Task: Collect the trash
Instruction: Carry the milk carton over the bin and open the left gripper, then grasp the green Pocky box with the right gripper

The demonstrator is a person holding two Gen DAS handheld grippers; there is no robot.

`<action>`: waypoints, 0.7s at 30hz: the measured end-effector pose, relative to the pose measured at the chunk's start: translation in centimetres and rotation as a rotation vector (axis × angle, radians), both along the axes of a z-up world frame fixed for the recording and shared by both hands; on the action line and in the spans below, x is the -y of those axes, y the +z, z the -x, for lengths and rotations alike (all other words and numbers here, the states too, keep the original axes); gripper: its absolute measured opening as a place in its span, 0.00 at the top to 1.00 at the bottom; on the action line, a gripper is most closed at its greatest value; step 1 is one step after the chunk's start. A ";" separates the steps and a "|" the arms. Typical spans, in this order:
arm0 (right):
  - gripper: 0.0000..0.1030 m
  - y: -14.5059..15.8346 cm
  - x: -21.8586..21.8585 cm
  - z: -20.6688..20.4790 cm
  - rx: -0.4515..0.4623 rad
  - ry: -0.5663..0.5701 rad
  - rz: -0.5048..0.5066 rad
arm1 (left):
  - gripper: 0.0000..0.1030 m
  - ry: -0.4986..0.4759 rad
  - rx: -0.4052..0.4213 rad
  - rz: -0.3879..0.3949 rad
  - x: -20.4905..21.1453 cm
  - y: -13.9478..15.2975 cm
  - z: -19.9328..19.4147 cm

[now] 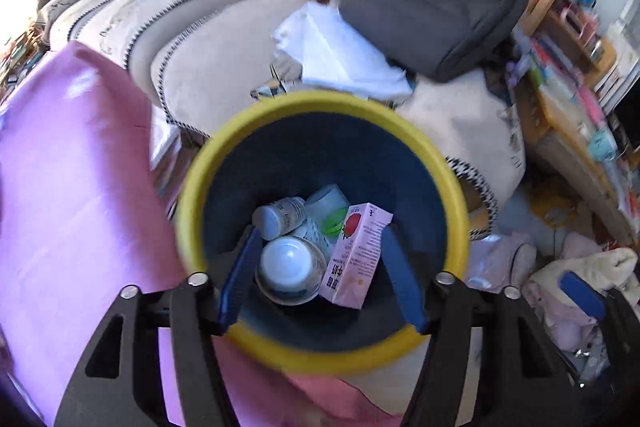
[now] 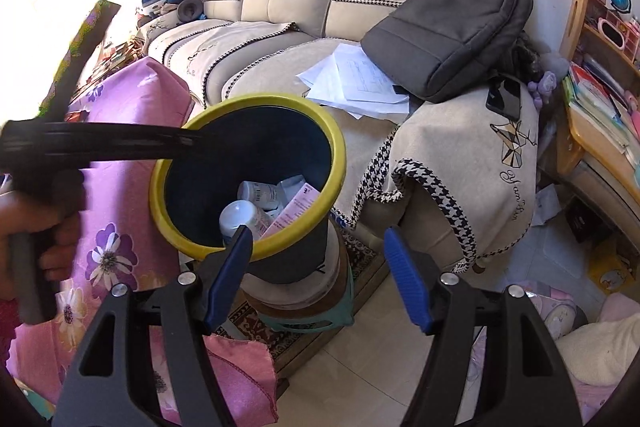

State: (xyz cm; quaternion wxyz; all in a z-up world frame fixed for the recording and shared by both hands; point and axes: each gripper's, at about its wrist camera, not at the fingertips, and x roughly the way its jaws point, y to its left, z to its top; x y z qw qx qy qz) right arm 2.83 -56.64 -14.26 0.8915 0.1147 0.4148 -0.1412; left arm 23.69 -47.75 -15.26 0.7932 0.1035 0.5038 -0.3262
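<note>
Because the yellow-rimmed, dark blue round plastic bin point(image 1: 320, 163) is perched on a stack of stools beside the beige sofa point(image 2: 280, 7), its mouth is within easy reach, and the left gripper point(image 1: 320, 267) is held directly above it, pointing steeply down. Its blue fingers point(image 1: 236, 279) are spread apart with nothing between them; a pink strawberry milk carton point(image 1: 354, 259), a white bottle point(image 1: 280, 219) and a white cup point(image 1: 290, 267) lie inside. The right gripper point(image 2: 320, 263) is held nearby, fingers likewise apart and empty, apparently free for further trash.
</note>
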 end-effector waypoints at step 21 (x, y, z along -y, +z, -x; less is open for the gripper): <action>0.34 3.2 -22.3 -11.4 0.044 0.437 -0.024 | 0.19 0.537 0.241 0.091 -39.5 7.1 12.2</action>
